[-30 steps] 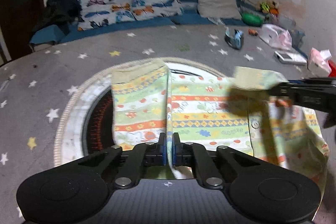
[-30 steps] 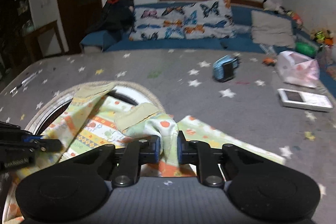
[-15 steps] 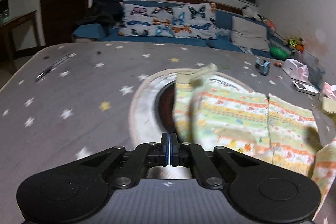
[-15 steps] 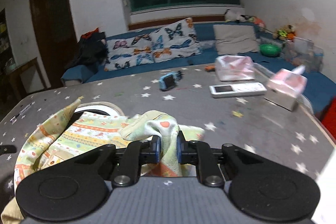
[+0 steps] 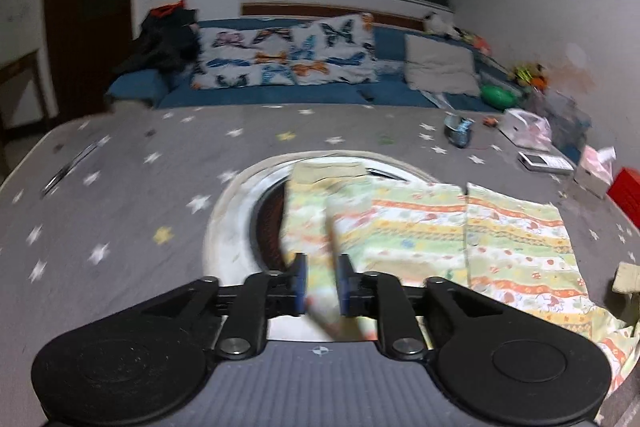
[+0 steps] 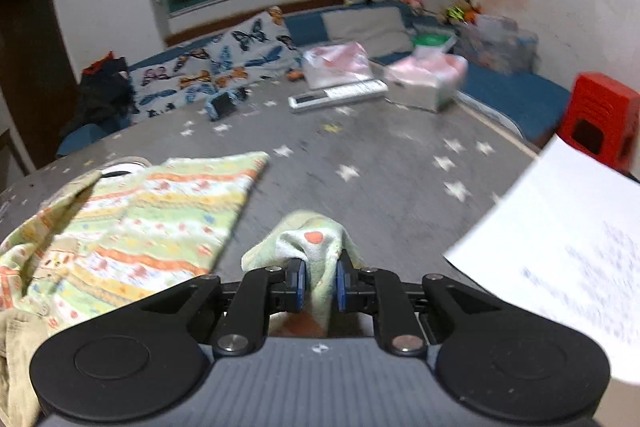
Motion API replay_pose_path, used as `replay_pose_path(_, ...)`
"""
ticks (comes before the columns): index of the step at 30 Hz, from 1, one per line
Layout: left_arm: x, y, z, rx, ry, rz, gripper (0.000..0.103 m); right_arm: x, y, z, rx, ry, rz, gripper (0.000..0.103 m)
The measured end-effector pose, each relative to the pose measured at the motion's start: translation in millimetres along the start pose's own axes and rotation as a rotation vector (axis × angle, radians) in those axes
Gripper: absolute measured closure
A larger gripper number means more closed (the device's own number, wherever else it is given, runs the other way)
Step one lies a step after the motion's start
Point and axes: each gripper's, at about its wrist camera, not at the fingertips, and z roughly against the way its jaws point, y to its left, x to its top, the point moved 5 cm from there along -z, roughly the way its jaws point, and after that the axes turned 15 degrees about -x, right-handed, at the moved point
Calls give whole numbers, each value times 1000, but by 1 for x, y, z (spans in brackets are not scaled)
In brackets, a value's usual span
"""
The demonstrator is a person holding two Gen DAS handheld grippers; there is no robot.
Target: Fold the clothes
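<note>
**Right jaws held a bunched sleeve, left jaws stood apart over the shirt**

Now, we had the striped baby shirt (image 5: 440, 227) spread flat on the grey star-print mat (image 5: 160, 163), its left part lying over the round white ring (image 5: 224, 223) printed on that mat. Our left gripper (image 5: 320, 283) hovered low at the garment's near-left edge with a clear gap between its blue pads (image 5: 299, 281); a blurred strip of cloth ran through that gap, and we could not tell whether the pads touched it. We judged the cloth was not clamped.

Over on the other side, our right gripper (image 6: 319, 283) was pinched on a bunched wad of the same fabric, what looked like the sleeve end (image 6: 312, 239), held out to the right, away from the shirt's spread panel (image 6: 132, 223). A white sheet of paper (image 6: 560, 255) lay close on the right, and the remote control (image 6: 340, 93) and pink tissue box (image 6: 428, 75) sat well off at the far edge.

We read this as an early step: the garment laid open, the sleeve fold in hand. Next, in our judgement, the right side needed to carry that sleeve inward across the body and lay it flat, while the left jaws closed on the opposite sleeve or hem.
</note>
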Motion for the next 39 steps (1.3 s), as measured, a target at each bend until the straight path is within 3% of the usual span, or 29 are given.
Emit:
replay_pose_path(1, 2, -4, -10, 7, 14, -22, 57, -3, -4, 0, -7, 4, -5, 89)
replay_pose_path(4, 10, -14, -39, 28, 57, -90, 49, -8, -14, 3, -26, 10, -17, 88)
replay_pose_path(11, 8, -7, -97, 94, 170, -137, 51, -12, -28, 14, -54, 5, -27, 76)
replay_pose_path(13, 6, 3, -102, 100, 184, -109, 81, -11, -28, 18, -67, -14, -15, 75)
replay_pose_path(14, 5, 9, -101, 97, 181, -83, 87, -9, -28, 20, -74, -22, -11, 72)
replay_pose_path(16, 4, 19, -94, 92, 164, -34, 96, -6, -29, 23, -84, -39, -11, 69)
replay_pose_path(24, -9, 54, -25, 145, 20, 97, 99, 3, -24, 31, -116, -100, 10, 65)
replay_pose_path(33, -54, 81, 46, 195, -70, 271, 100, -4, 36, 42, 47, -112, 129, 65)
replay_pose_path(39, -81, 84, 73, 227, -86, 333, 99, -24, 91, 24, 172, -30, 252, 65)
